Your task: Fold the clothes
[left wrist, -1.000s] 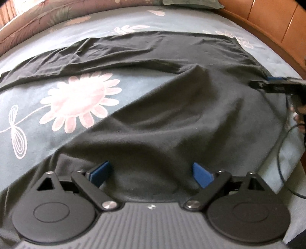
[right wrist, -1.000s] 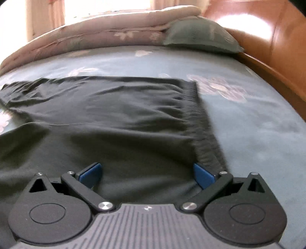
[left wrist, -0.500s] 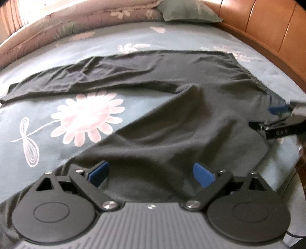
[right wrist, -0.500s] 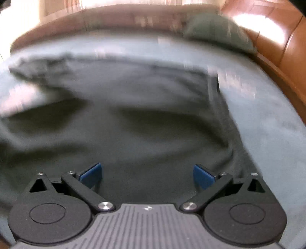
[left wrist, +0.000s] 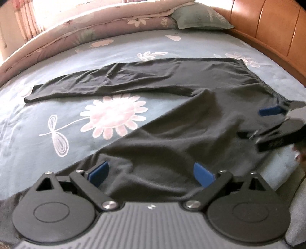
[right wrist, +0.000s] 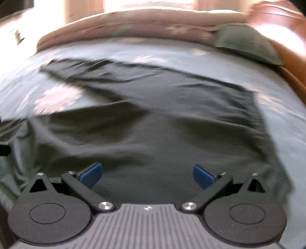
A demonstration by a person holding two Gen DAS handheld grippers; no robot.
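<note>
Hidden or unclear: the right wrist view is smeared with motion blur, so cloth edges there are soft; in the left wrist view the near trouser leg runs out of sight under the left gripper's body, and the other tool at the right edge is blurred and cut off.
Left gripper [left wrist: 151,173]: jaws spread wide, holding nothing; its blue pads [left wrist: 98,173] sit just above the dark cloth (contact cannot be judged).
Black trousers [left wrist: 172,122]: spread flat on the blue-grey flowered bedsheet [left wrist: 47,107], one leg stretched away to the left, the other running down toward the left gripper, waistband to the right.
Large pink flower print [left wrist: 114,115]: bare sheet between the two legs.
Right gripper [right wrist: 147,175]: jaws wide apart, nothing between them; it hangs over the seat of the trousers, waistband off to its right. In the left wrist view it appears near the waistband.
Far end: folded pinkish quilt [left wrist: 99,24], green pillow [left wrist: 200,17], wooden headboard [left wrist: 277,32] on the right.
</note>
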